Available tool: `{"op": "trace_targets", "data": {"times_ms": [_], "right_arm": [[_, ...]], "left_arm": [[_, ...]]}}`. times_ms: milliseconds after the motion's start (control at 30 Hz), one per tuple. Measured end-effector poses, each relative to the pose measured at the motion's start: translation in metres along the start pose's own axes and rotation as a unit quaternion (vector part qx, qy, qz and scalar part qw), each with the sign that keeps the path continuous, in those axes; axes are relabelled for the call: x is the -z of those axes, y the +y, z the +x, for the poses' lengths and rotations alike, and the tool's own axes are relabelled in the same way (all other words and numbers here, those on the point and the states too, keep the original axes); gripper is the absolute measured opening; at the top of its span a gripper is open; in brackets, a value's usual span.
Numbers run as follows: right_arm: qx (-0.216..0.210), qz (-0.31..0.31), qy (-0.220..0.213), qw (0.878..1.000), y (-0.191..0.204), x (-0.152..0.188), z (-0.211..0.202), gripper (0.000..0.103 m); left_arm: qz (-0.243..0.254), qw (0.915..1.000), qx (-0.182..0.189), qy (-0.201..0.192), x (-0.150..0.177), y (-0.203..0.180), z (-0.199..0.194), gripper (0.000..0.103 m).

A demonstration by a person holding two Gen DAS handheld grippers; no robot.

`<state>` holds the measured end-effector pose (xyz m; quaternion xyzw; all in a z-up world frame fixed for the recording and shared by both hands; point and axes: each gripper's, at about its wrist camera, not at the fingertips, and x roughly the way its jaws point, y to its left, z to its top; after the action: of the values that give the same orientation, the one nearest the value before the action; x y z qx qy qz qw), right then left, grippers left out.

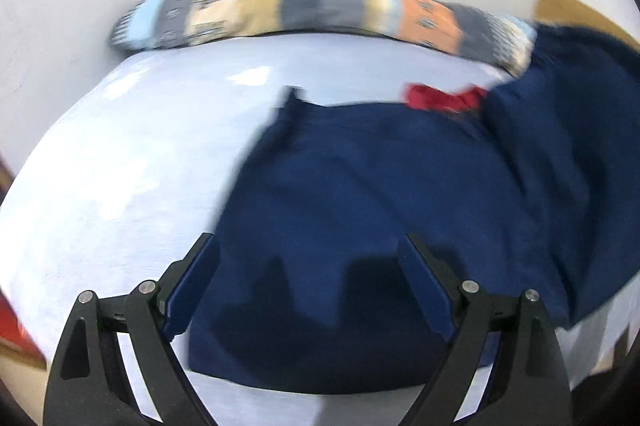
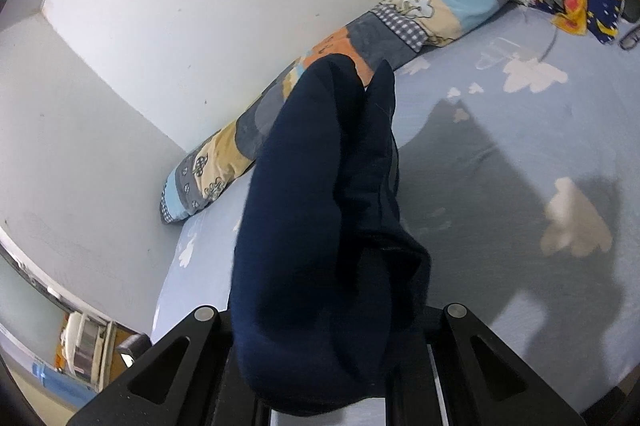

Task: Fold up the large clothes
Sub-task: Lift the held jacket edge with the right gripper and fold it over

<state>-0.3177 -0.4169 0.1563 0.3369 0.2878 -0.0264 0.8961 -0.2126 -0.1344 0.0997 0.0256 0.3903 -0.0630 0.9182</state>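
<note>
**Right gripper lifts a fold of navy cloth**

Right gripper [image 2: 320, 366] is clamped on a bunch of the navy garment [image 2: 328, 206], which drapes over its jaws. Left gripper [image 1: 308, 290] hangs above the garment's flat part [image 1: 380, 206], fingers spread wide and empty. By my reading a fold is midway: next, the left needs an edge to pinch, perhaps the corner at 12 o'clock. Garment lies on a pale blue cloud-print bedsheet [image 2: 520, 146]; a patchwork bolster [image 1: 300, 12] lines the white wall [image 2: 180, 26], with a red item [image 1: 440, 98] at 2 o'clock.
</note>
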Motion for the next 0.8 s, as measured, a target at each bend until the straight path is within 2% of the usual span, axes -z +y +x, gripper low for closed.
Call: {"op": "trace_targets", "data": {"times_ms": [233,367,433,600,800], "right_arm": [[0.003,-0.018,0.007,1.0,0.037,0.01,0.018,0.011],[-0.001,-0.034,0.019,0.999,0.066,0.022,0.035,0.011],[-0.004,-0.045,0.025,0.999,0.083,0.031,0.049,0.011],[-0.004,-0.077,0.059,0.995,0.121,0.067,0.101,0.011],[0.034,-0.166,0.119,0.978,0.15,0.143,0.174,0.012]], "left_arm": [[-0.06,0.9966,-0.046,-0.032,0.003,0.074,-0.025,0.091],[-0.087,0.995,-0.041,-0.026,0.01,0.107,-0.03,0.091],[-0.094,0.9945,-0.042,-0.023,0.013,0.112,-0.03,0.091],[-0.116,0.9915,-0.052,-0.026,0.013,0.134,-0.029,0.091],[-0.152,0.9875,-0.04,-0.002,0.018,0.156,-0.02,0.091]]}}
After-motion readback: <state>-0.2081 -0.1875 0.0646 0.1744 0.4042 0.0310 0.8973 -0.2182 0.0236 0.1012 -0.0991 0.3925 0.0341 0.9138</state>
